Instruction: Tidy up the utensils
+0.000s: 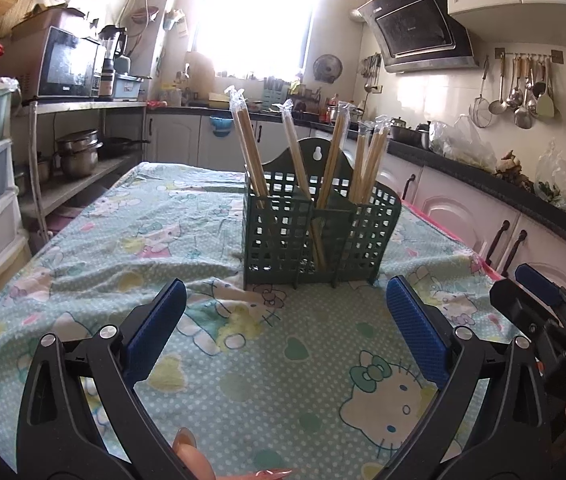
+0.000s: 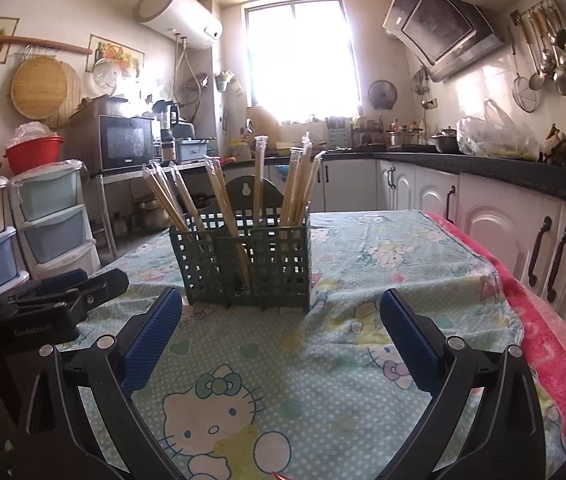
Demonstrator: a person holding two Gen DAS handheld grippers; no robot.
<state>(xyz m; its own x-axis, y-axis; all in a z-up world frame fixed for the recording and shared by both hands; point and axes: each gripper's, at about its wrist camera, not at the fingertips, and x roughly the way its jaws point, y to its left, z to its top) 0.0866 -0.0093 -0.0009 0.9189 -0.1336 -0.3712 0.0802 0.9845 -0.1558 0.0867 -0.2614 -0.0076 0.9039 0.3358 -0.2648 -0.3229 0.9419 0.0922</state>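
Two tools are hovering low over the desk (image 1: 83, 240), both w/ blue pads spread wide, gripping nothing. Left tool (image 1: 283, 332) is sitting level, aimed straight at the green basket (image 1: 319, 236); right tool (image 2: 281, 336) is doing the same just beside it. Wrapped chopsticks (image 1: 251, 152) are all standing tilted in the basket's compartments, mid-desk on the cartoon cloth (image 2: 363, 248). Nothing loose is lying about, so sorting is prob. finishing or just starting. Next move, I'd guess: reaching fwd and pinching one pair near its top.
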